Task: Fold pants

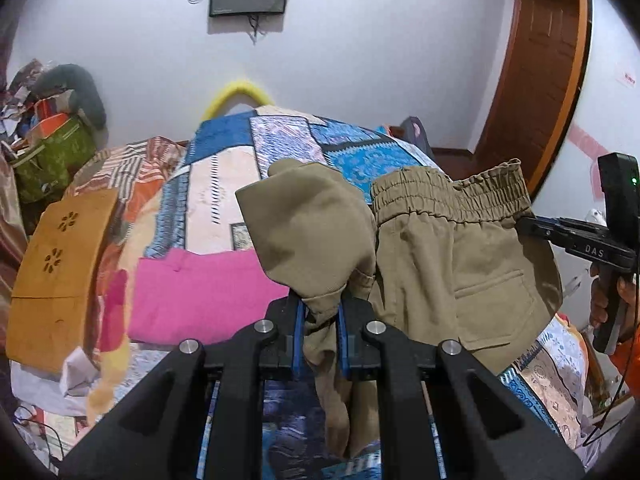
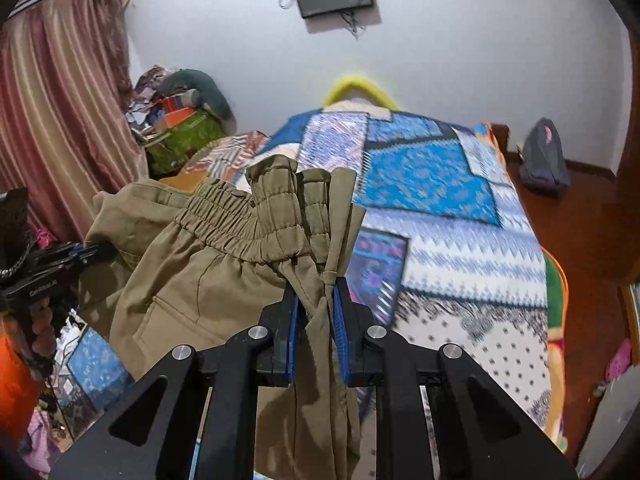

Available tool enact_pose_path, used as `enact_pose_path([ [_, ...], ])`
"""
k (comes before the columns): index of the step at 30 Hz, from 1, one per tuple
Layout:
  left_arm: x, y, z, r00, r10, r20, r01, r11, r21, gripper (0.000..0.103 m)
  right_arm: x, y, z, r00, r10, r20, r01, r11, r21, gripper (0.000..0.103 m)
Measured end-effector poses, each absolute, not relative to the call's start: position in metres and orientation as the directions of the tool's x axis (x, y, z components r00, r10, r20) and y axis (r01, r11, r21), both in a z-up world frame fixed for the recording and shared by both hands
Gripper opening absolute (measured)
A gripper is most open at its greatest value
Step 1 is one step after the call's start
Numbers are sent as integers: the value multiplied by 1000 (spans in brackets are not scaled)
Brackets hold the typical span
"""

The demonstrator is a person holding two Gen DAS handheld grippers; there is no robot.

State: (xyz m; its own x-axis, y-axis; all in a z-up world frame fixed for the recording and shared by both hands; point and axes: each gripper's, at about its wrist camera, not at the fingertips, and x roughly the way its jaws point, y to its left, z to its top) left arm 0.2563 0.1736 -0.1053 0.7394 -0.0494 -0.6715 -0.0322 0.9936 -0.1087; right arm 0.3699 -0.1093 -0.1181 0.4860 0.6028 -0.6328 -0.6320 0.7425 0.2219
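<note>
1. The pants hang in the air above the bed, held at both ends near the waistband
2. Risk: each grip holds only a small bunched pinch of cloth, so it could slip free and drop crumpled
3. Left gripper and right gripper both point forward, raised, fingers clamped on fabric

The pants hang above the near end of the bed, between the left tool and right tool; a folded garment lies on the bed, left.
</note>
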Motion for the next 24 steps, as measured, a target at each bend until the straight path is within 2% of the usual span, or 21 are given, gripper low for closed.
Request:
enact_pose_path([
  [10, 272, 255, -104, 740, 3, -673, -115, 986, -122, 13, 390, -31, -123, 469, 628, -621, -673, 709, 209, 14],
  [24, 327, 345, -157, 692, 108, -714, -224, 972, -70, 13, 435, 73, -164, 408, 659, -632, -706, 667, 238, 14],
])
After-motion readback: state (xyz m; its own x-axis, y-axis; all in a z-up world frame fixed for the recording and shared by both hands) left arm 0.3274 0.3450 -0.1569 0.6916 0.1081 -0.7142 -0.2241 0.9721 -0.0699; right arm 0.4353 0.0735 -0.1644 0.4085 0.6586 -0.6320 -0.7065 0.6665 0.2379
